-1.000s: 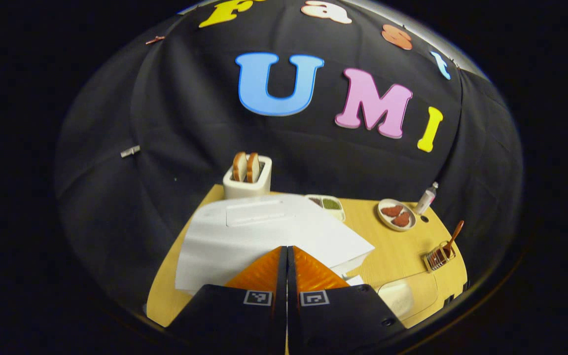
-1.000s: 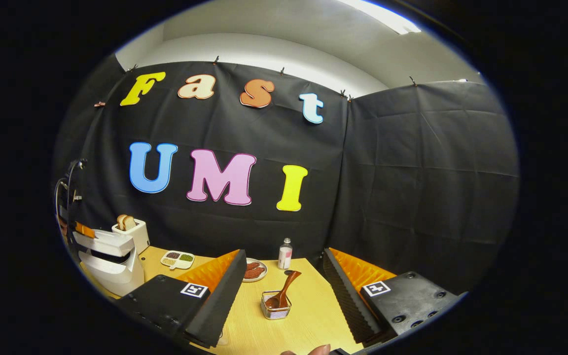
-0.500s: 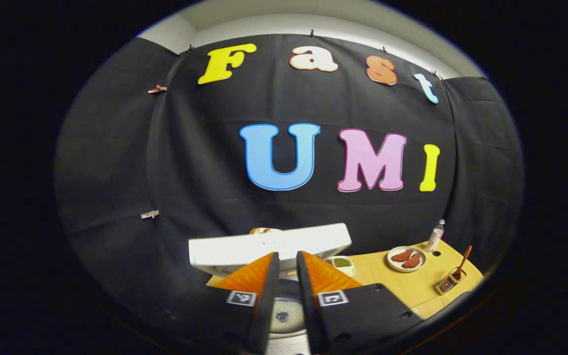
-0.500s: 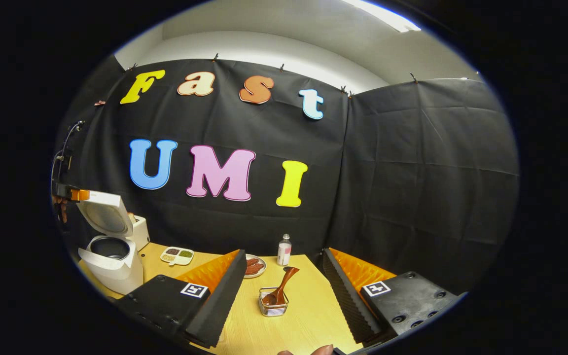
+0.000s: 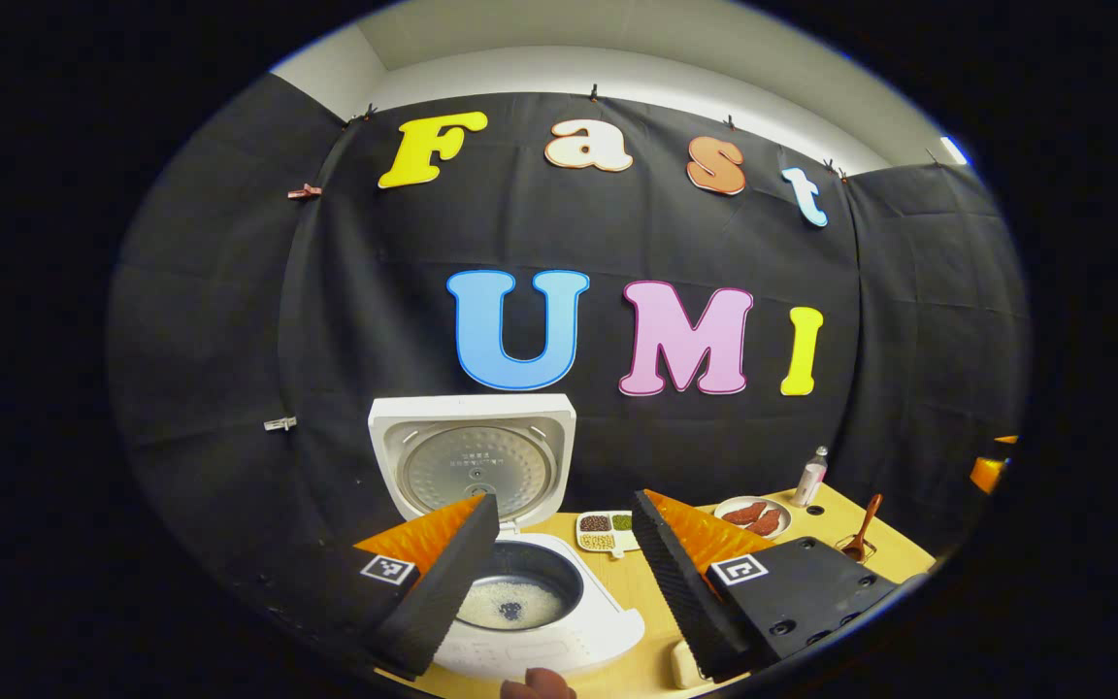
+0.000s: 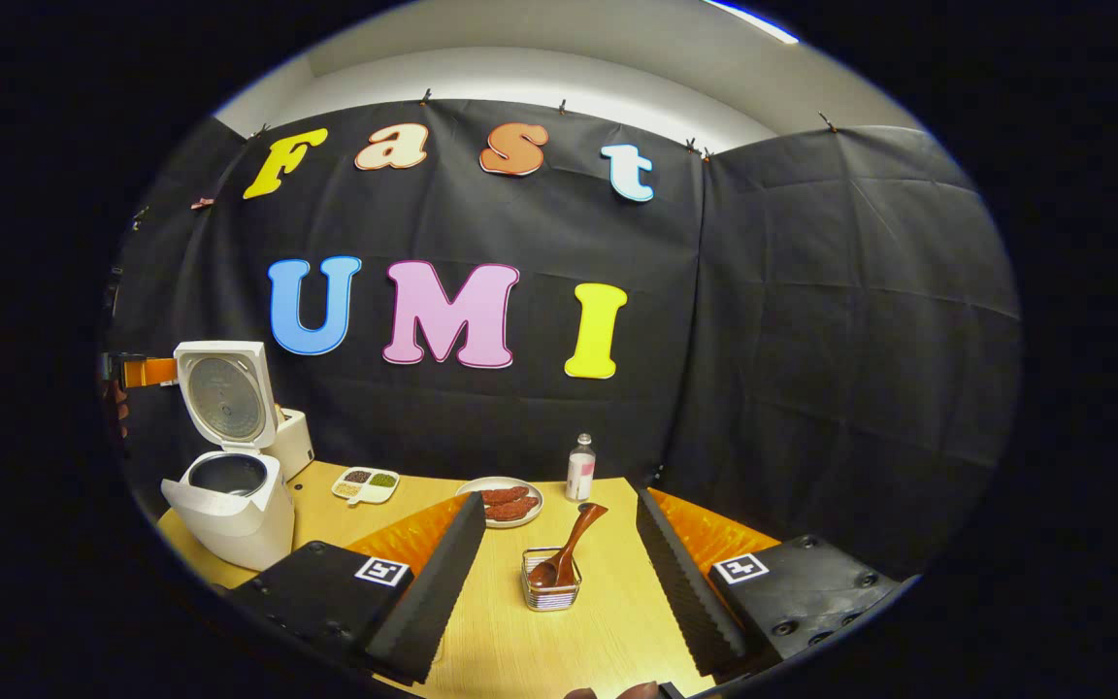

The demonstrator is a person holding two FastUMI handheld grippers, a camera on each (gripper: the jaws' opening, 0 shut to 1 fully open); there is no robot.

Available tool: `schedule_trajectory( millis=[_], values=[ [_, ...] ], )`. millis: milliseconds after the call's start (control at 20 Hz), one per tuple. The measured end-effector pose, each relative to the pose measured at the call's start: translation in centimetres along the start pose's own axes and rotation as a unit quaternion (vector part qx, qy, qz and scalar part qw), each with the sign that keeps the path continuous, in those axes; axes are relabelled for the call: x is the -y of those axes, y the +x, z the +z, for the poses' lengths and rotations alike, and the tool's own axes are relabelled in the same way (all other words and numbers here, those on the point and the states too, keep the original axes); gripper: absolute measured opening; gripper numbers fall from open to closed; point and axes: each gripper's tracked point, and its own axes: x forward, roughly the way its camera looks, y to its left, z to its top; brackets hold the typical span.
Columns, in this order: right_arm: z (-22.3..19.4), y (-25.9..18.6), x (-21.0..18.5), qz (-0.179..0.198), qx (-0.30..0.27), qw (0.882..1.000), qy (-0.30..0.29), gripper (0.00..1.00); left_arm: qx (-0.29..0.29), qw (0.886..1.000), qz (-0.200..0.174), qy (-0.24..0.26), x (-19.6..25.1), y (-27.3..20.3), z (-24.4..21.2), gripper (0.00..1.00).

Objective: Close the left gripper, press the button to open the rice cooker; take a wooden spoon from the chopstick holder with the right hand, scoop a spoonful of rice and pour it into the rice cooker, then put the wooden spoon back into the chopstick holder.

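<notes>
Wooden table (image 6: 608,621) against black cloth wall (image 6: 811,340) holds open rice cooker (image 6: 229,485).

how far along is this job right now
Done: the white rice cooker stands open, its lid upright above the pot. In hand: nothing yet; the right claw is open, facing the brown wooden spoon that stands in the small wire chopstick holder. The left claw is open too, above the cooker. Left: take the spoon, scoop rice, pour it into the cooker, return the spoon.
</notes>
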Motion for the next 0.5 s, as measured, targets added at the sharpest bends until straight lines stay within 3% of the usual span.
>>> schedule_trajectory(
  millis=[500],
  values=[
    [-10.4,11.5,2.2,0.055,-0.096,0.993,0.040,0.98,-0.017,0.998,0.053,0.029,1.9,-5.0,-2.6,0.95]
  ],
)
